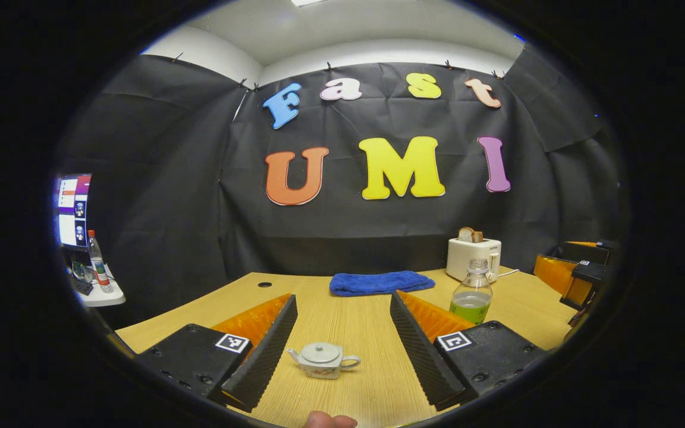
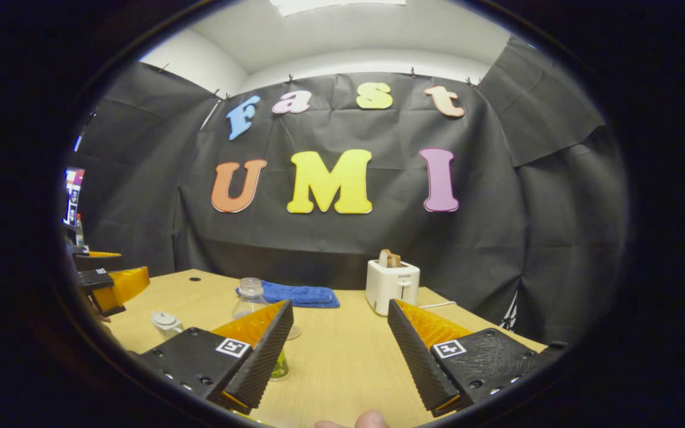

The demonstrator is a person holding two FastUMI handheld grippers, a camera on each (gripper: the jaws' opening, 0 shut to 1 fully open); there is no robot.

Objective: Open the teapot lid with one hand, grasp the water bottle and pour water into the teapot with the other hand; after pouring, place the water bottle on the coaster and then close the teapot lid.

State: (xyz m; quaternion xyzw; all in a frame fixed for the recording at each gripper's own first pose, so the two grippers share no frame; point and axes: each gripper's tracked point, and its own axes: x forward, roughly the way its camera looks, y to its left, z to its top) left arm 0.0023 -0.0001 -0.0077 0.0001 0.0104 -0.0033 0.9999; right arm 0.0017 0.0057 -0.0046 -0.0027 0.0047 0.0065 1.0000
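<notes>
The left claw (image 1: 342,351) is hovering level above the counter (image 1: 372,321) with its fingers spread wide, nothing between them but the teapot (image 1: 323,359), which is sitting lid on just ahead. The water bottle (image 1: 472,292) is standing upright farther off to the right, near the toaster (image 1: 473,257) and the blue towel (image 1: 375,282). The right claw (image 2: 339,356) is hanging likewise, spread and empty, the bottle just beyond its left finger (image 2: 259,356).
</notes>
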